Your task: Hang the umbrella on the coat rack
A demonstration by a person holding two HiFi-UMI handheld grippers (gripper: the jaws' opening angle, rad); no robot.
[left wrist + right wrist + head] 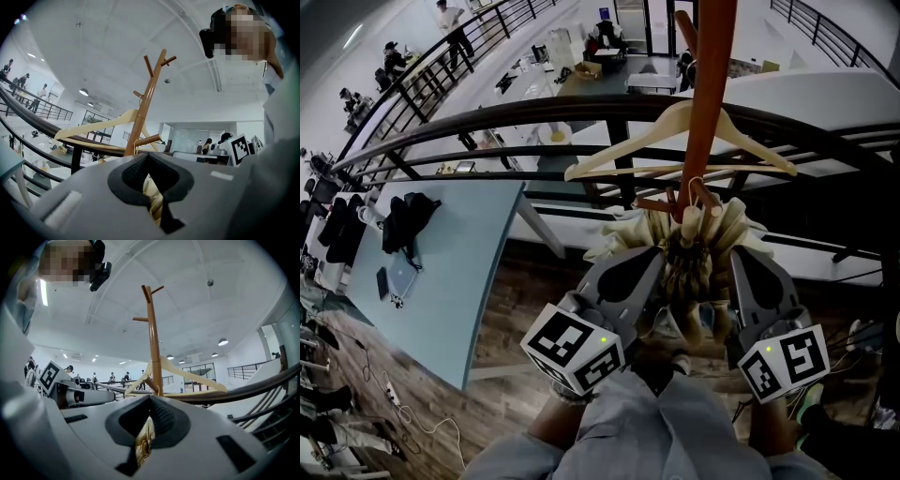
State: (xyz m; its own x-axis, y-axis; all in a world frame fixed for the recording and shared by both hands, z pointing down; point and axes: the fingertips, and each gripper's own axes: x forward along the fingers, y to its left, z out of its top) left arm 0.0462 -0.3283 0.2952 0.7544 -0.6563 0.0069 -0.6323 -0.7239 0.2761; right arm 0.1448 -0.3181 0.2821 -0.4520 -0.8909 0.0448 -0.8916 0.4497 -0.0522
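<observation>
I pinch the folded umbrella (697, 242) from both sides, my left gripper (636, 269) and right gripper (750, 270) each clamped on its cream fabric, tight against the coat rack (709, 94) below the wooden hanger (619, 156). I can't tell whether its cord is hooked, so checking and letting go remain. The gripper views show the rack's top pegs, and the head view shows the umbrella itself.

- The umbrella (698, 246) is a folded one in cream fabric. Its pleats are bunched and it stands roughly upright, close against the foot of the pole. The left gripper (654, 255) and the right gripper (737, 259) pinch it from either side.
- The coat rack (710, 84) is a slim pole of reddish-brown wood. It stands upright, with short pegs angling up near its top and lower down.
</observation>
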